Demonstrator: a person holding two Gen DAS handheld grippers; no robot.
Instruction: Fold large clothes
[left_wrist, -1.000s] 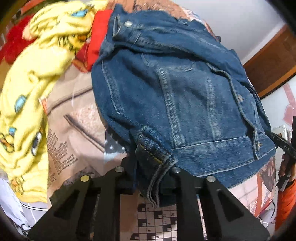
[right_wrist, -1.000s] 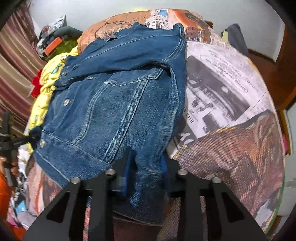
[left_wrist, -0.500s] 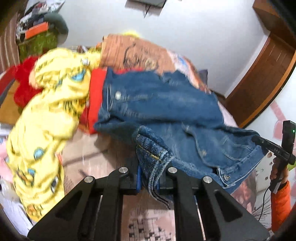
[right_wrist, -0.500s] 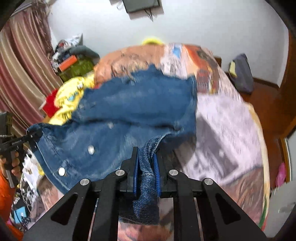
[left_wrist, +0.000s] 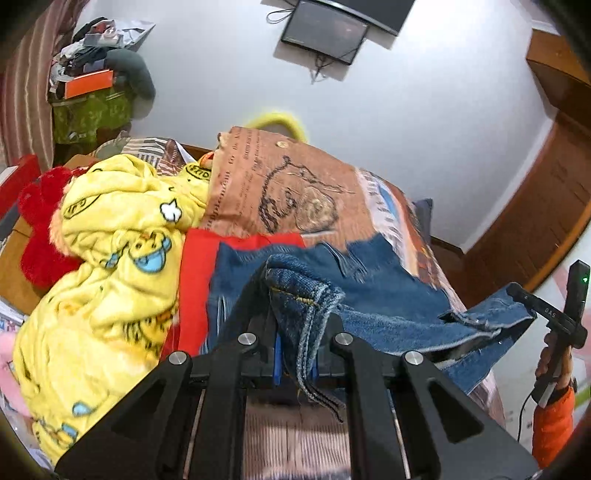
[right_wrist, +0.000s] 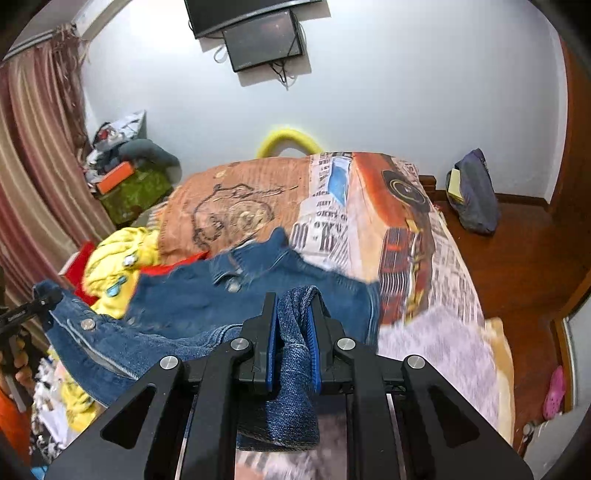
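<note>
Both hand-held grippers, left and right, were clamped on the thick, heavy, floppy jean jacket by its hem corners.

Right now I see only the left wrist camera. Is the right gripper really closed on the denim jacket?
Observer: Yes. The right gripper is shut on a fold of the denim jacket.
Operator: What lies on the bed on that side?
Observer: Right of the jacket, the bedspread shows only its printed pattern.
Operator: And on the floor there?
Observer: A pink shoe lies on the wooden floor beside the bed.
</note>
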